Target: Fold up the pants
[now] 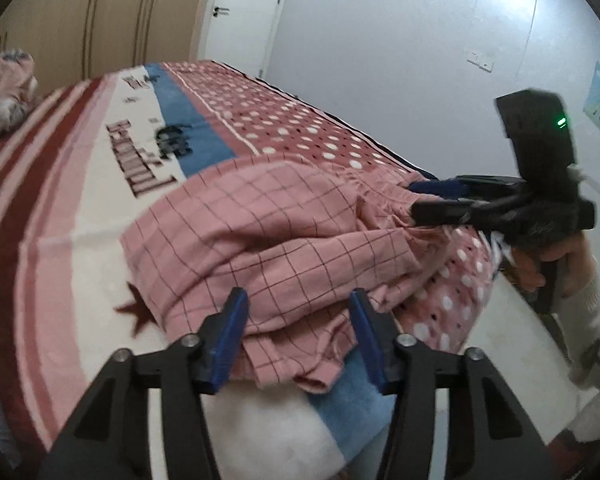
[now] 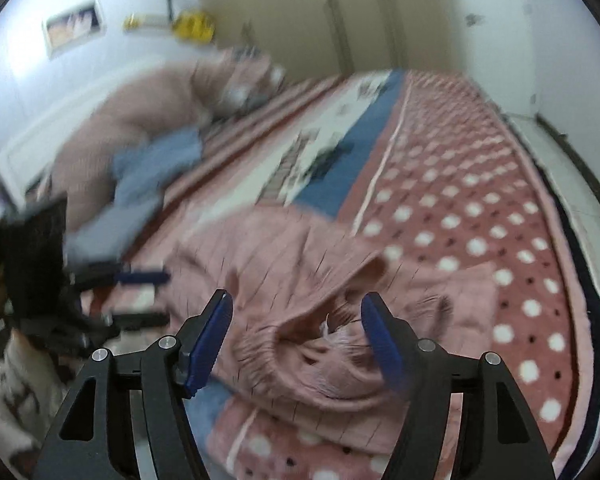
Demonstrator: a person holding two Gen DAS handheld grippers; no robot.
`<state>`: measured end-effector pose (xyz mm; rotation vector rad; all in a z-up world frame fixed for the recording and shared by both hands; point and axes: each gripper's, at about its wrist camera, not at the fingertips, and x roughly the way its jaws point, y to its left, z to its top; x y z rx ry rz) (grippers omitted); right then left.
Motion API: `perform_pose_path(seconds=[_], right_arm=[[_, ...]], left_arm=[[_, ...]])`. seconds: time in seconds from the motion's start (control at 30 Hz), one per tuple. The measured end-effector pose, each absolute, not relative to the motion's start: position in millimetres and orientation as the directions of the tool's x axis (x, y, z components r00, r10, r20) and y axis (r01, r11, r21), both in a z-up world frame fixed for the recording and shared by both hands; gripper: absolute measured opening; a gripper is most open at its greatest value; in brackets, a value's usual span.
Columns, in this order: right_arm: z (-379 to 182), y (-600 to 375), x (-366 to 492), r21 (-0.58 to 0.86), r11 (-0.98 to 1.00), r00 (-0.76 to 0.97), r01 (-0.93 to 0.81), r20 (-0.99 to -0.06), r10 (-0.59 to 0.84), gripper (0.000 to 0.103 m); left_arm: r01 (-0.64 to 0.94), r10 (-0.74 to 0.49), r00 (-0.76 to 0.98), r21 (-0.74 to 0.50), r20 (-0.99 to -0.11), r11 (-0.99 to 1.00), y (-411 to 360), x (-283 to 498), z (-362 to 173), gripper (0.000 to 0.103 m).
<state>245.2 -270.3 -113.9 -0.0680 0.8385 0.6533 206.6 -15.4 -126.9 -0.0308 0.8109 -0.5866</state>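
Pink checked pants (image 1: 260, 240) are seen bunched in a heap near the bed's (image 1: 80, 208) edge, no fold yet made. The left gripper (image 1: 296, 332) and right gripper (image 2: 296, 340) are held part open, nothing gripped.

My left wrist camera looks down along its fingers, close over the pants (image 1: 260, 240) on the bed (image 1: 80, 200). My right wrist camera faces them from the opposite side; both share them.
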Motion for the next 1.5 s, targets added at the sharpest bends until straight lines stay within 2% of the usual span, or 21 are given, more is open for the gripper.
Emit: perform_pose_path(seconds=[0.03, 0.07, 0.1, 0.17, 0.2, 0.37, 0.5, 0.53, 0.6, 0.73, 1.03, 1.13, 1.17, 1.2, 1.27, 1.43, 1.5], right_arm=[[-119.3, -267.4, 244.5, 0.156, 0.816, 0.486, -0.557, -0.736, 0.472, 0.062], [-124.8, -266.9, 243.1, 0.118, 0.828, 0.494, -0.548, -0.754, 0.434, 0.054], [-129.1, -267.8, 241.2, 0.096, 0.833, 0.497, -0.544, -0.763, 0.413, 0.036], [-135.4, -273.6, 240.7, 0.102, 0.833, 0.481, -0.544, -0.775, 0.409, 0.019], [-134.7, -277.8, 241.3, 0.116, 0.835, 0.484, -0.537, -0.769, 0.418, 0.017], [-113.7, -303.8, 243.2, 0.132, 0.877, 0.574, -0.463, -0.709, 0.410, 0.014], [-118.5, -308.4, 254.7, 0.181, 0.867, 0.504, -0.465, -0.751, 0.427, 0.015], [-120.1, -307.9, 256.1, 0.164, 0.873, 0.511, -0.459, -0.755, 0.411, 0.018], [-119.6, -310.2, 258.9, 0.117, 0.888, 0.539, -0.444, -0.757, 0.369, 0.035], [-110.6, -321.9, 275.1, 0.168, 0.894, 0.544, -0.415, -0.742, 0.392, 0.039], [-124.5, -300.5, 291.2, 0.130, 0.855, 0.489, -0.502, -0.773, 0.404, 0.042], [-122.1, -291.5, 275.2, 0.229, 0.785, 0.451, -0.575, -0.713, 0.538, 0.039], [-122.5, -287.0, 271.1, 0.244, 0.768, 0.438, -0.591, -0.703, 0.560, 0.032], [-123.5, -280.6, 267.0, 0.238, 0.759, 0.429, -0.607, -0.705, 0.564, 0.019], [-125.0, -268.9, 258.5, 0.197, 0.757, 0.446, -0.623, -0.706, 0.550, 0.006], [-130.0, -258.2, 237.5, 0.201, 0.710, 0.432, -0.674, -0.673, 0.601, 0.004], [-137.5, -256.9, 232.9, 0.205, 0.699, 0.412, -0.685, -0.682, 0.604, 0.008]], left_arm=[[0.488, -0.516, 0.526, -0.258, -0.676, 0.834, -14.6, 205.7, -130.1, 0.042], [0.491, -0.518, 0.520, -0.259, -0.679, 0.832, -14.0, 203.2, -132.9, 0.042], [0.492, -0.520, 0.516, -0.261, -0.681, 0.830, -13.9, 201.8, -133.6, 0.042], [0.490, -0.526, 0.521, -0.269, -0.672, 0.829, -12.0, 199.8, -130.8, 0.042], [0.489, -0.527, 0.523, -0.271, -0.670, 0.829, -11.6, 199.2, -129.2, 0.042], [0.491, -0.512, 0.547, -0.242, -0.662, 0.837, -11.7, 193.5, -119.0, 0.042], [0.474, -0.504, 0.576, -0.239, -0.644, 0.847, -5.1, 191.7, -108.9, 0.042], [0.469, -0.501, 0.582, -0.239, -0.641, 0.850, -2.9, 192.4, -107.3, 0.042], [0.455, -0.494, 0.595, -0.242, -0.634, 0.857, 1.8, 194.1, -104.2, 0.042], [0.440, -0.480, 0.604, -0.236, -0.636, 0.867, 5.2, 197.3, -101.9, 0.043], [0.423, -0.464, 0.612, -0.231, -0.640, 0.876, 5.4, 203.1, -101.2, 0.043], [0.420, -0.466, 0.612, -0.237, -0.639, 0.876, 5.2, 204.9, -101.4, 0.043], [0.422, -0.471, 0.609, -0.243, -0.638, 0.874, 3.7, 207.0, -100.8, 0.044], [0.423, -0.475, 0.608, -0.247, -0.637, 0.872, 2.6, 208.3, -100.5, 0.044], [0.428, -0.480, 0.606, -0.249, -0.634, 0.869, -1.4, 210.8, -98.0, 0.047], [0.470, -0.537, 0.584, -0.285, -0.609, 0.835, -21.8, 217.8, -86.2, 0.051], [0.489, -0.553, 0.570, -0.289, -0.607, 0.823, -33.5, 220.4, -83.6, 0.051]])
